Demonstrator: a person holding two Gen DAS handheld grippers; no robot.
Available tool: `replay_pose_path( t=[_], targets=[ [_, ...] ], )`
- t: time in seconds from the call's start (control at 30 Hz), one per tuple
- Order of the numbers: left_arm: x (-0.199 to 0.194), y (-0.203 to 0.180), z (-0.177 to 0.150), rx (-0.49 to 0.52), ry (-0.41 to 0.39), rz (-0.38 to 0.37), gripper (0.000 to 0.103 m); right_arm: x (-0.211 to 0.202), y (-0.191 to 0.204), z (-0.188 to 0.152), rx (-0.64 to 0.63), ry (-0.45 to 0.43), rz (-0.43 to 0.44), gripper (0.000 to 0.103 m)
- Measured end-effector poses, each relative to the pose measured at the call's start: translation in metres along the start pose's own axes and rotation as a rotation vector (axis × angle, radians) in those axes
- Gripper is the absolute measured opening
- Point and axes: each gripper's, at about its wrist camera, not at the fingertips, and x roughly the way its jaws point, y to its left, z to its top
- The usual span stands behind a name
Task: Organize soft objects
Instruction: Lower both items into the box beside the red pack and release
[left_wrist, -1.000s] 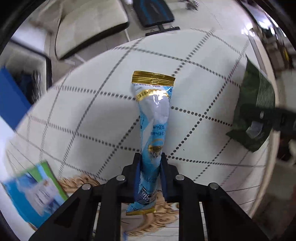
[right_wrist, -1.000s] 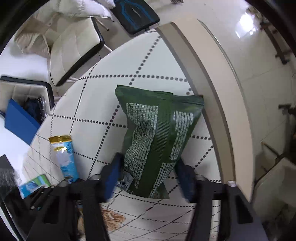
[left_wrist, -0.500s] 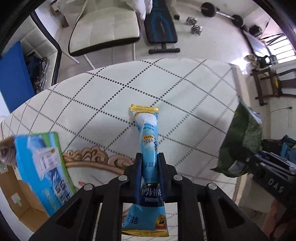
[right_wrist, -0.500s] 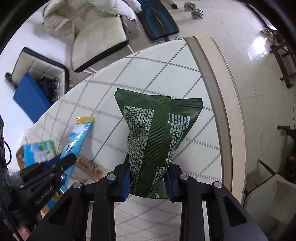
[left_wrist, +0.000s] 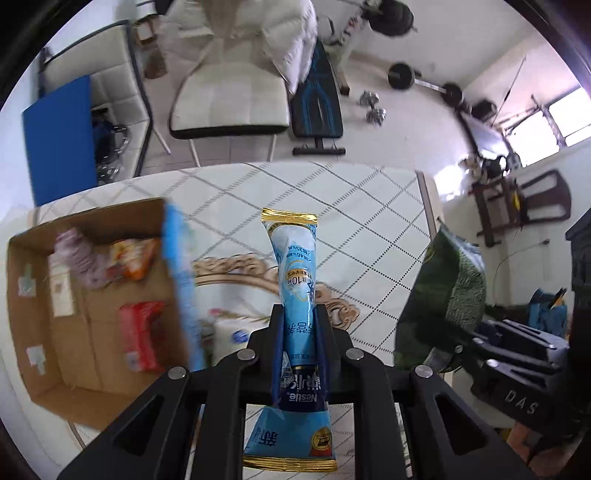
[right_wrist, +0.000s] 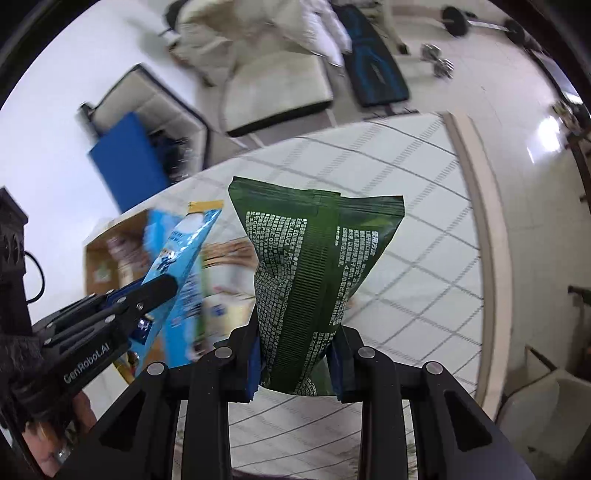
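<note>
My left gripper (left_wrist: 298, 328) is shut on a long light-blue Nestle packet (left_wrist: 295, 280) with gold ends, held above the table. It also shows in the right wrist view (right_wrist: 184, 251). My right gripper (right_wrist: 295, 354) is shut on a dark green printed bag (right_wrist: 314, 273), held upright above the table. The green bag also shows at the right of the left wrist view (left_wrist: 447, 295). An open cardboard box (left_wrist: 44, 354) with several soft packets inside sits on the table at the left.
The table has a white cloth with a dotted diamond pattern (left_wrist: 354, 206). A blue-green flat pack (left_wrist: 181, 280) stands blurred by the box. A cream chair (left_wrist: 229, 103), a blue bench (left_wrist: 317, 107) and dumbbells stand beyond the table.
Both grippers have lifted their packets higher above the table and tilted up. The cardboard box has come into view at the left.
</note>
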Motion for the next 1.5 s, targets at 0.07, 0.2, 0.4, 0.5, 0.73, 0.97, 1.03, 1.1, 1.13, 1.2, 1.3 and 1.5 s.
replay_pose_path(
  t=[0.07,0.2,0.4,0.5,0.73,0.97,1.03,1.1,1.13,1.2,1.3,1.5],
  targets=[
    [-0.021,0.027,-0.008,-0.017,-0.031,0.0,0.013,-0.002,0.032,-0.009,-0.034,-0.001,0.016,0.031],
    [-0.055,0.088,-0.025,-0.062,-0.066,0.024,0.013,0.011,0.101,-0.022,-0.108,0.021,0.043,0.031],
    [-0.066,0.179,-0.046,-0.132,-0.053,0.085,0.013,0.055,0.197,-0.039,-0.183,0.086,0.06,0.031],
    [-0.062,0.212,-0.057,-0.159,-0.032,0.092,0.013,0.08,0.233,-0.044,-0.217,0.117,0.05,0.031],
    [-0.025,0.26,-0.072,-0.196,0.04,0.1,0.013,0.151,0.286,-0.052,-0.264,0.219,-0.005,0.031],
    [0.017,0.288,-0.072,-0.21,0.12,0.11,0.017,0.203,0.3,-0.054,-0.286,0.281,-0.064,0.031],
    [0.024,0.293,-0.071,-0.221,0.157,0.136,0.018,0.216,0.299,-0.052,-0.263,0.322,-0.048,0.033],
    [0.028,0.294,-0.07,-0.213,0.17,0.173,0.022,0.224,0.297,-0.051,-0.255,0.335,-0.058,0.035],
    [0.027,0.293,-0.07,-0.204,0.167,0.181,0.025,0.224,0.295,-0.051,-0.257,0.329,-0.063,0.035],
    [0.023,0.292,-0.07,-0.199,0.161,0.207,0.03,0.223,0.292,-0.051,-0.25,0.324,-0.071,0.038],
    [0.017,0.295,-0.071,-0.209,0.153,0.206,0.037,0.219,0.284,-0.049,-0.236,0.317,-0.076,0.044],
    [-0.001,0.3,-0.074,-0.228,0.11,0.208,0.071,0.201,0.281,-0.054,-0.25,0.292,-0.092,0.067]
  ],
)
